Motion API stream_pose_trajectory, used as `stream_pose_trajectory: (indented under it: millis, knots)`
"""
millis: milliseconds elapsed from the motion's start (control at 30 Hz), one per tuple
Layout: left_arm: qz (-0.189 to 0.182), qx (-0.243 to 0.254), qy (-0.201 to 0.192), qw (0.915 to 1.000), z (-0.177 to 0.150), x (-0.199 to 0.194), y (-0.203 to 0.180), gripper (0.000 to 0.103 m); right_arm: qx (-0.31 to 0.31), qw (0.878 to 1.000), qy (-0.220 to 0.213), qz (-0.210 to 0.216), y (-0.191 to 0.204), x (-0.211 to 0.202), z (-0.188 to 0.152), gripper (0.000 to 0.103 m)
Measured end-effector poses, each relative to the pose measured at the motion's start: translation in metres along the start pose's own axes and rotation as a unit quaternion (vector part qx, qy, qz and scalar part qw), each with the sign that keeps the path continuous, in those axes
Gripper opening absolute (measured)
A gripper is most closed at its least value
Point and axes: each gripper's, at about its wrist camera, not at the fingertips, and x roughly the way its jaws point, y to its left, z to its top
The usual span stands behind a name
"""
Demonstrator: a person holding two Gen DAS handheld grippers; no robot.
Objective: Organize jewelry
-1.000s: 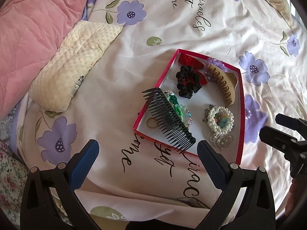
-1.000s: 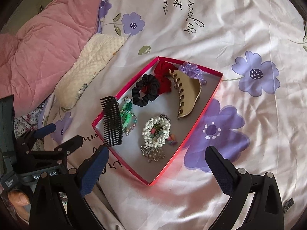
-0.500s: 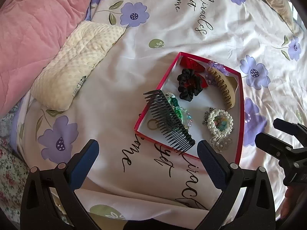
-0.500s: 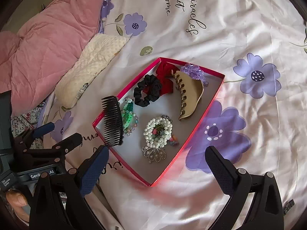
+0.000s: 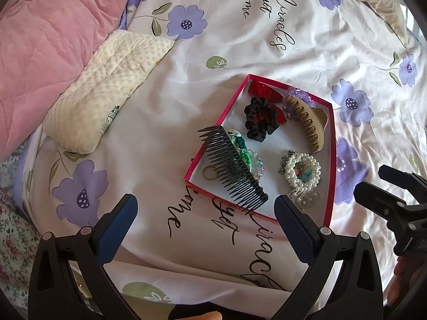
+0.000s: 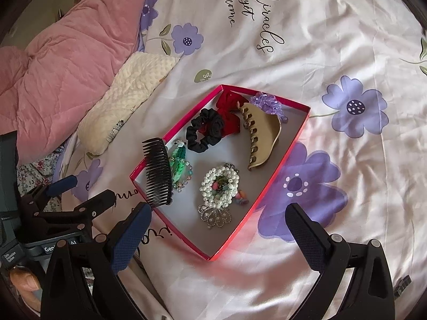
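Observation:
A shallow red box (image 5: 331, 160) (image 6: 283, 160) lies on the bedsheet. In it are a black comb (image 5: 232, 164) (image 6: 158, 172) propped on the left rim, a black scrunchie (image 5: 259, 118) (image 6: 205, 129), a red bow (image 5: 264, 90) (image 6: 226, 106), a tan claw clip (image 5: 309, 121) (image 6: 260, 136), a pearl bracelet (image 5: 303, 170) (image 6: 220, 184), green beads (image 5: 244, 152) (image 6: 178, 162) and a gold ring (image 5: 209, 173). My left gripper (image 5: 205, 221) (image 6: 80, 190) is open and empty, held back from the box. My right gripper (image 6: 218, 229) (image 5: 373, 186) is open and empty too.
A cream dotted pillow (image 5: 106, 90) (image 6: 125, 98) and a pink quilt (image 5: 45, 32) (image 6: 53, 74) lie to the left of the box. The floral sheet (image 5: 333, 40) spreads all around. The bed's edge is near the bottom left.
Both grippers have drawn back a little from the box, so it looks smaller. The items in the box have not moved.

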Motion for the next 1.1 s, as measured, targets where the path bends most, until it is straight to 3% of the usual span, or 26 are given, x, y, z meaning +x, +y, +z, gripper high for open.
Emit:
stream_pose_trajectory:
  millis: [1100]
  knots:
    - [0.004,-0.001,-0.007,1.0,0.0,-0.008,-0.003,0.103,-0.007,1.0,-0.011,0.007,0.009,-0.01,0.004,0.101]
